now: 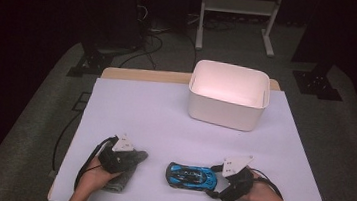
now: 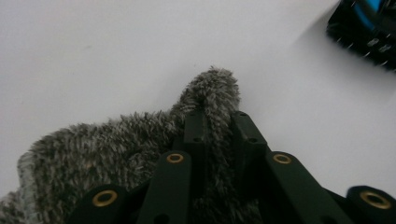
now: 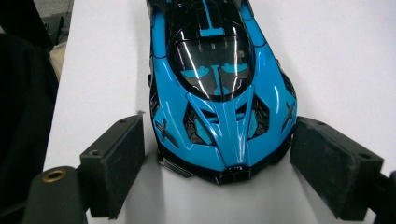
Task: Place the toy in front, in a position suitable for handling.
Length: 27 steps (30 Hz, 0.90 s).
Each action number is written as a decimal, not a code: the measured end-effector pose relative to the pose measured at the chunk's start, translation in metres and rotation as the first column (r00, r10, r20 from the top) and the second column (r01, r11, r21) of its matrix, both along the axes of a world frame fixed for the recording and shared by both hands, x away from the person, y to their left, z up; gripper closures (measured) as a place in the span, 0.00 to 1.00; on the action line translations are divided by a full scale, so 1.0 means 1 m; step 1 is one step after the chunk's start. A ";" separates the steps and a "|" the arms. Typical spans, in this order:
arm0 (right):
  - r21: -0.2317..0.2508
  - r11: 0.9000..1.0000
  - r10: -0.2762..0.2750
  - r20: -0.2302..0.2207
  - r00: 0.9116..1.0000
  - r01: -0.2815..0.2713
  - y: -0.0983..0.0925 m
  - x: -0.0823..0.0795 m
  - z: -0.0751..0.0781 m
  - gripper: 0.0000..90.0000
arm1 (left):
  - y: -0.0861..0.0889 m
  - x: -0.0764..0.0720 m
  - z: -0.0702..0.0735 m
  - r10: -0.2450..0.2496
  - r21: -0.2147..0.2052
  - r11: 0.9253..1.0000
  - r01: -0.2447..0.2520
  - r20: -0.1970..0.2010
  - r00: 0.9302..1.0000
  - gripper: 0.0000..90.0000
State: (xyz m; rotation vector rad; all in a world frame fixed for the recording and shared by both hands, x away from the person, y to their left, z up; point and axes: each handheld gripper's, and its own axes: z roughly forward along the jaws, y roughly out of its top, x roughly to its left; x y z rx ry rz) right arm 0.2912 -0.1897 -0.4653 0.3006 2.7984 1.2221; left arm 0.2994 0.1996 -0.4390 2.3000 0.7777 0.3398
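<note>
In the high view, two things are seen lying on the near part of the white surface point(image 1: 165, 114): a grey fuzzy cloth point(image 1: 126, 173) at the left and a blue toy car point(image 1: 191, 177) near the middle. The left tongs point(image 1: 127, 158) are set down on the cloth, and the right tongs point(image 1: 216, 177) are brought up against the car's right end. A white bin point(image 1: 228, 94) stands at the far side, well apart from both things, and nothing can be made out inside it. The work is therefore judged to be at its start: neither thing has been lifted, and both are left to be carried across (presumably to the bin).

In the left gripper view, the left tongs point(image 2: 219, 123) are seen closed together on a raised fold of the grey fuzzy cloth point(image 2: 116, 144), with the pile pinched between the two black jaws. The grasp on this thing is judged to be made, while the rest of the cloth lies flat on the white surface point(image 2: 116, 51). A corner of the blue toy car point(image 2: 364, 28) is caught at the upper right.

In the right gripper view, the right tongs point(image 3: 219, 163) are held apart, one pad on each side of the nose of the blue toy car point(image 3: 217, 93). A gap is visible at the left pad; at the right pad, contact cannot be told for certain. The car rests on the white surface point(image 3: 336, 60), so closing and lifting are left to be done here.
</note>
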 end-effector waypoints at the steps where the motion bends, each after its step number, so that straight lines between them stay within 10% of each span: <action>1: 0.001 1.000 -0.001 -0.001 1.000 0.001 0.000 0.000 0.000 0.19 | -0.001 0.000 0.003 -0.007 -0.017 1.000 0.007 0.006 1.000 0.88; 8: 0.000 1.000 -0.002 0.001 1.000 0.002 0.000 0.000 0.000 0.19 | -0.040 -0.011 0.036 -0.162 -0.120 0.978 0.168 0.064 0.985 0.88; 15: 0.001 1.000 -0.003 0.001 1.000 0.003 0.000 0.000 0.000 0.19 | -0.100 -0.012 0.049 -0.344 -0.135 0.926 0.351 0.074 0.936 0.88; 19: 0.001 1.000 -0.003 0.001 1.000 0.003 0.000 0.000 0.000 0.19 | -0.129 -0.012 0.027 -0.420 -0.017 0.907 0.420 -0.001 0.907 0.88; 22: 0.001 1.000 -0.003 0.002 1.000 0.003 0.000 0.000 0.000 0.19 | -0.126 -0.011 0.025 -0.417 -0.082 0.907 0.414 -0.022 0.909 0.74; 24: 0.001 1.000 -0.003 0.001 1.000 0.003 0.000 0.000 0.000 0.19 | -0.123 -0.012 0.028 -0.370 -0.087 0.925 0.369 0.001 0.929 0.45; 27: 0.000 1.000 -0.003 0.001 1.000 0.003 0.000 0.000 0.000 0.19 | -0.112 -0.013 0.033 -0.357 -0.121 0.927 0.356 0.013 0.934 0.35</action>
